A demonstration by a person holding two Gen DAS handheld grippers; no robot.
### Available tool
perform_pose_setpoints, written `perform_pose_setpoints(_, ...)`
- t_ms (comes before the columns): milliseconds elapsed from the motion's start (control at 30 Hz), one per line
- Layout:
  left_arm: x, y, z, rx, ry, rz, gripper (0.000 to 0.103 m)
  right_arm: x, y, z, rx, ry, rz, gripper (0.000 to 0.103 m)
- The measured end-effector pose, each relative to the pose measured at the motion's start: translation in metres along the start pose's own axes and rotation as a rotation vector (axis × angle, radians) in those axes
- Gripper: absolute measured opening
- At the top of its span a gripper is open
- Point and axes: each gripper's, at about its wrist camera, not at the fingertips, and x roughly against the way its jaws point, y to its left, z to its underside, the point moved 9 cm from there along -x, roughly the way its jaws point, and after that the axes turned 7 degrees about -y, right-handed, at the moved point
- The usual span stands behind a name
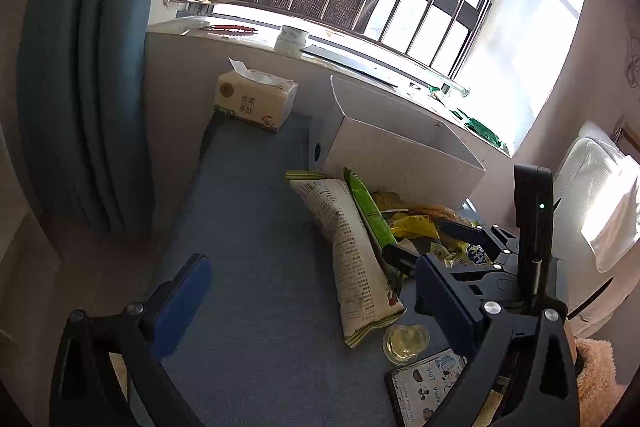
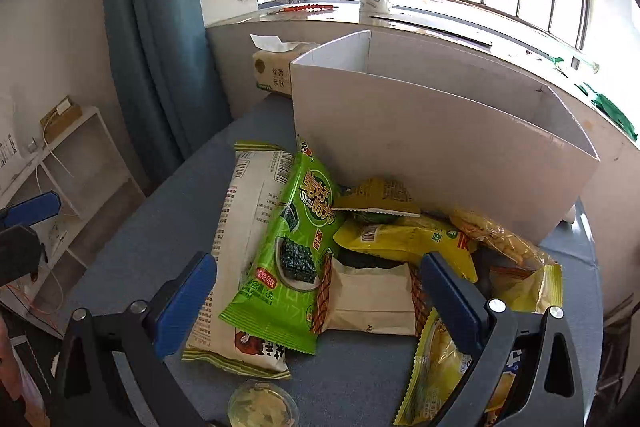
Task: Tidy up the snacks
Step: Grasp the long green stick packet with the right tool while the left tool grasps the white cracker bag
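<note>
Hovering over the snack bags (image 2: 304, 247) on the desk (image 2: 160, 227), both hand-held grippers, left (image 1: 312, 291) and right (image 2: 320, 291), are spread wide, holding nothing.

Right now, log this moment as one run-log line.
left gripper: open, empty | right gripper: open, over green seaweed packet | snack pile: on table, outside white box | box contents: hidden

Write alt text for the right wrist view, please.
The open right gripper hovers over a pile of snack packets on a blue table, the green seaweed packet between its fingers. A white cardboard box stands open behind the pile.
</note>
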Motion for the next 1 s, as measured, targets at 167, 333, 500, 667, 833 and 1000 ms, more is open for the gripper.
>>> perform_pose_setpoints(167,0.001,0.012,0.003,0.021,0.002,-0.006,0.103,-0.018,-0.009,0.005,-0.023,0.051,0.008,0.103)
perform_pose_setpoints(333,-0.001,0.012,0.005,0.023,0.007,-0.002,0.103,-0.011,-0.004,0.003,0.023,0.06,0.03,0.033)
perform_pose_setpoints(500,-0.005,0.01,0.007,0.02,0.016,0.001,0.103,-0.012,-0.009,0.009,-0.028,0.081,-0.053,0.023)
perform_pose_setpoints(667,-0.017,0.004,0.011,0.008,0.051,0.007,0.103,0.008,-0.014,-0.002,-0.134,0.028,-0.186,0.013)
perform_pose_setpoints(833,-0.047,-0.017,0.021,-0.011,0.131,0.058,0.103,0.061,-0.042,-0.022,-0.223,-0.11,-0.212,0.013)
perform_pose_setpoints(1000,-0.101,-0.039,0.027,-0.042,0.236,0.047,0.103,0.114,-0.076,-0.03,-0.27,-0.215,-0.174,0.013)
